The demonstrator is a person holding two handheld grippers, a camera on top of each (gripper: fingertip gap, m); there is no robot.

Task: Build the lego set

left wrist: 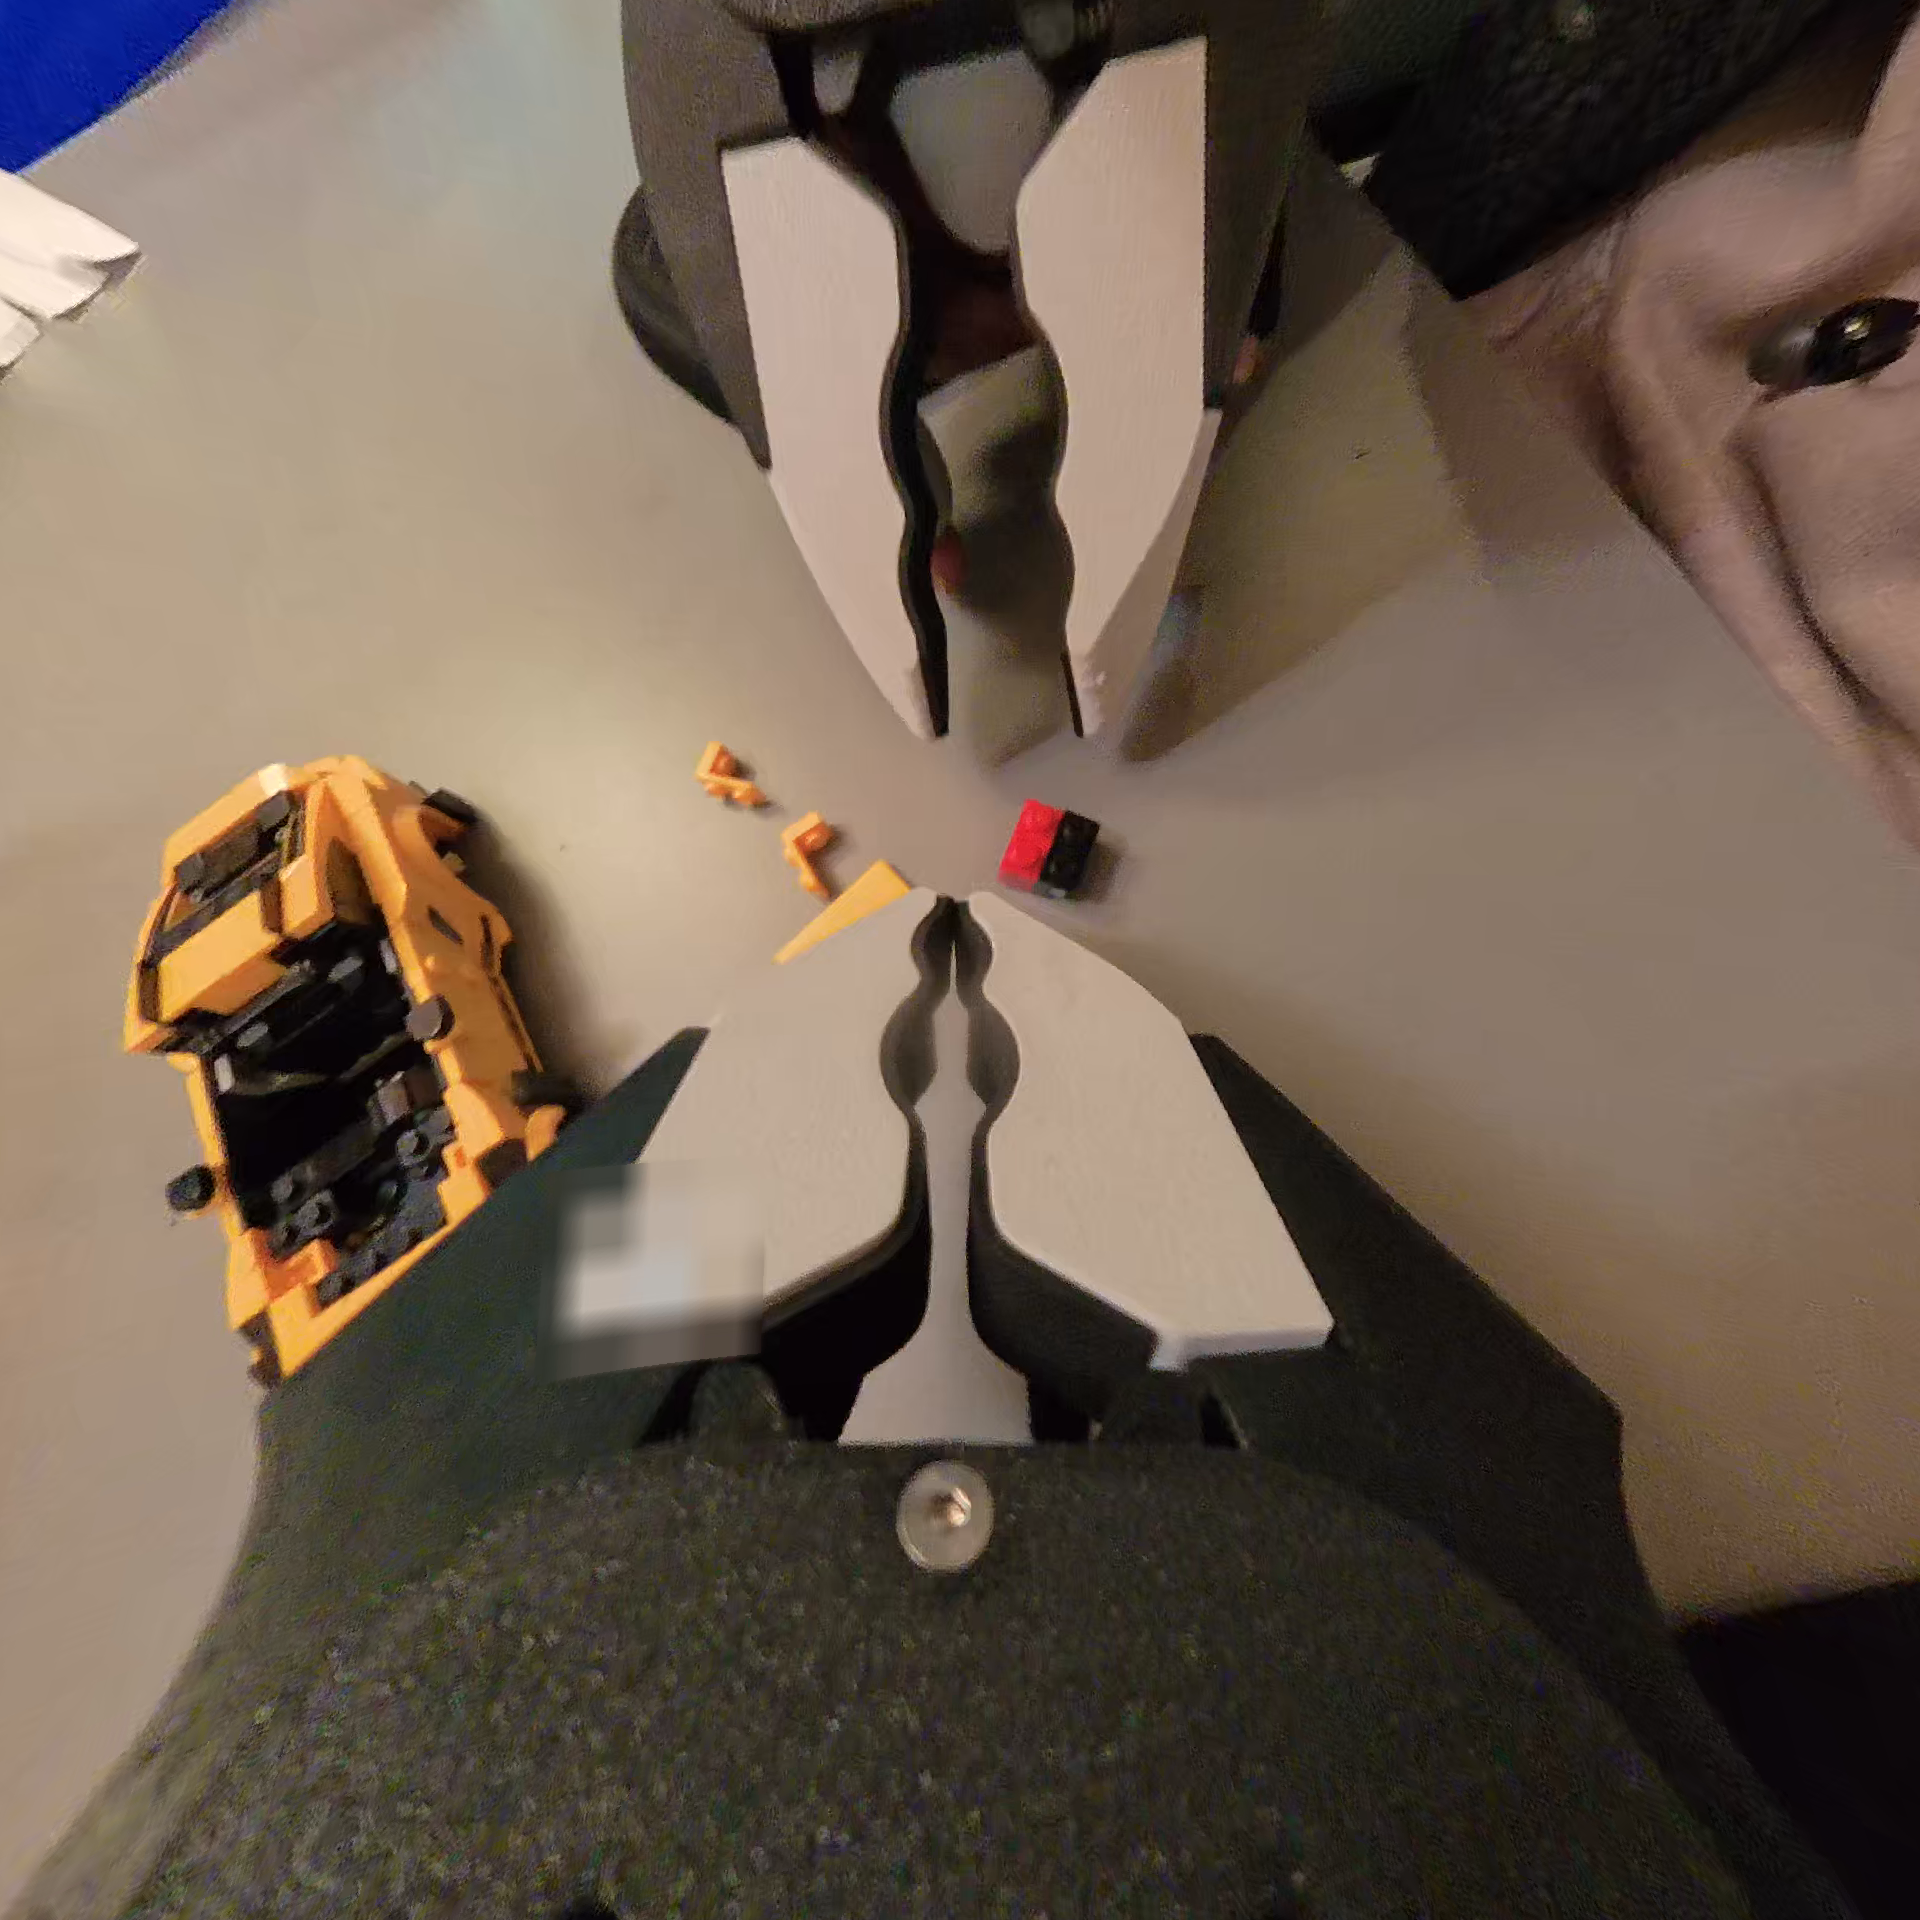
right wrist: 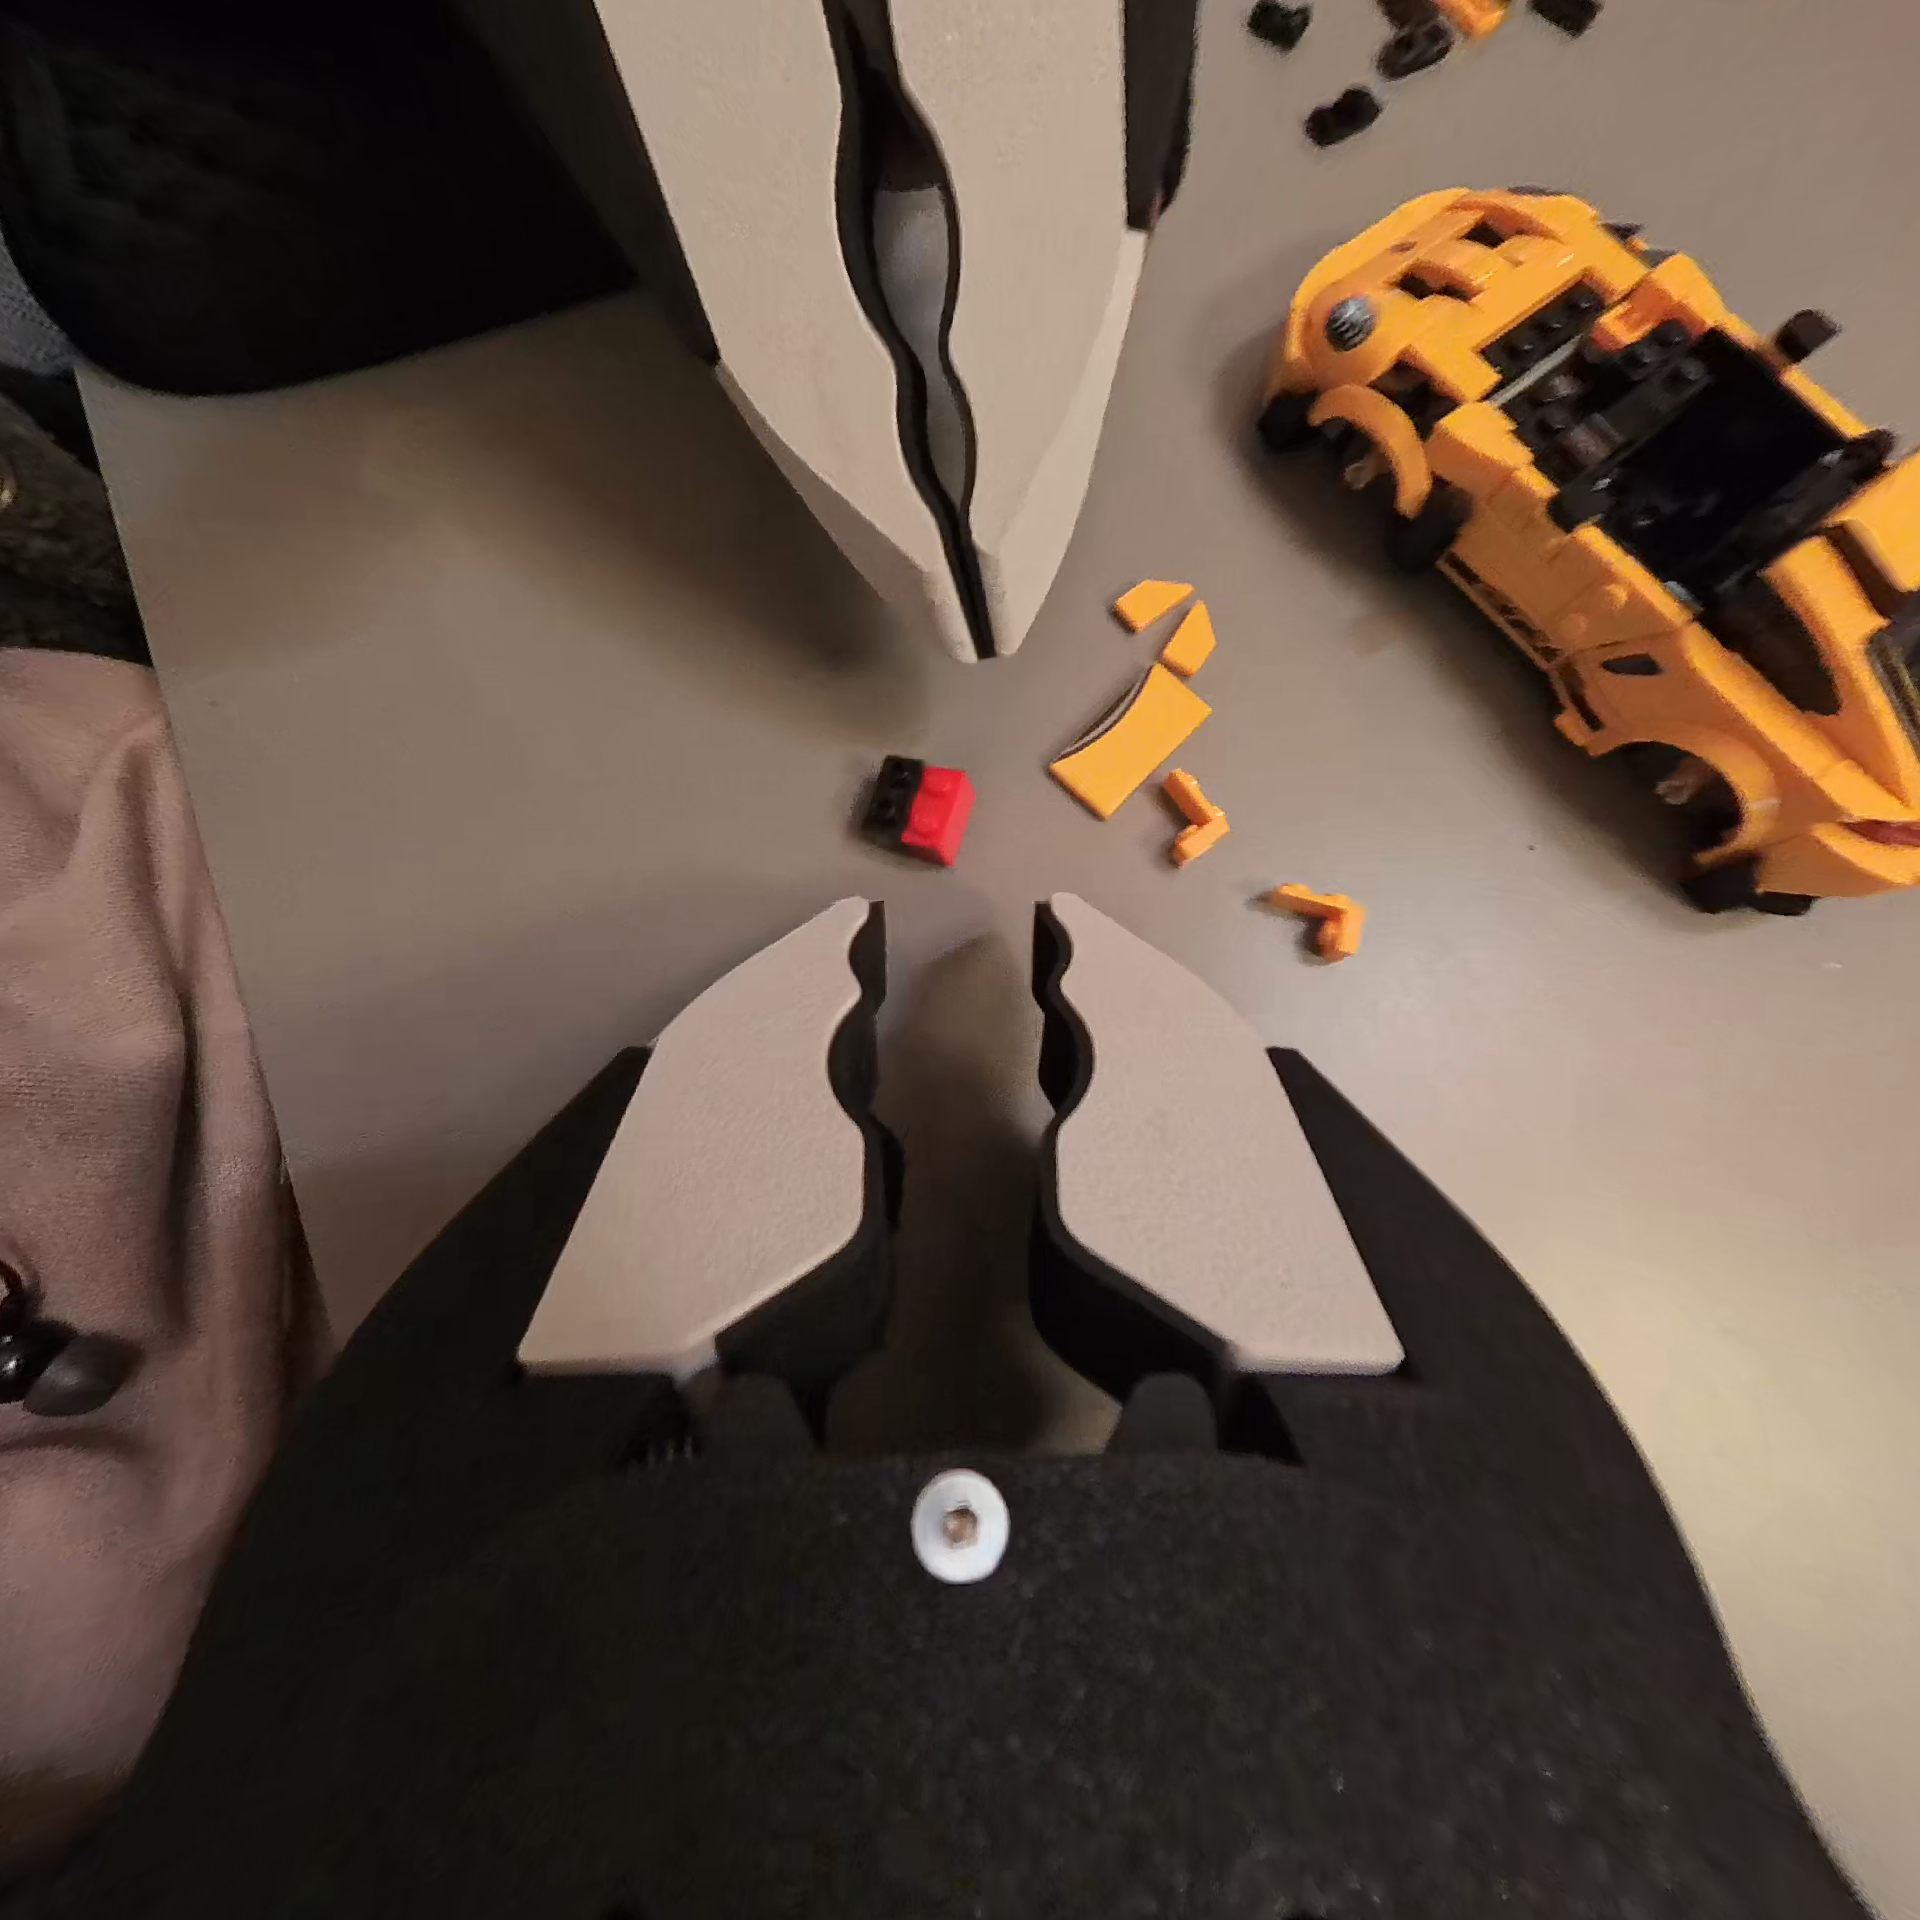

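Observation:
A small red and black brick (left wrist: pixel 1049 849) lies on the grey table (left wrist: pixel 1455 1039) between the two grippers. My left gripper (left wrist: pixel 954 906) is shut, pads together with nothing between them, just short of the brick. It shows from the front in the right wrist view (right wrist: pixel 977 646), also shut. My right gripper (right wrist: pixel 958 914) is open and empty, a little short of the brick (right wrist: pixel 920 816). It shows in the left wrist view (left wrist: pixel 1006 727) opposite my left one. The partly built orange and black car (left wrist: pixel 322 1039) lies to the left, and shows in the right wrist view (right wrist: pixel 1621 540) at the right.
Loose orange parts lie beside the brick: a curved tile (right wrist: pixel 1132 748), two small brackets (right wrist: pixel 1195 816) (right wrist: pixel 1320 914) and two small tiles (right wrist: pixel 1153 601). Small black parts (right wrist: pixel 1340 109) lie at the far right. A tan plush-like thing (right wrist: pixel 94 1039) is at the table edge. White paper (left wrist: pixel 42 270) lies far left.

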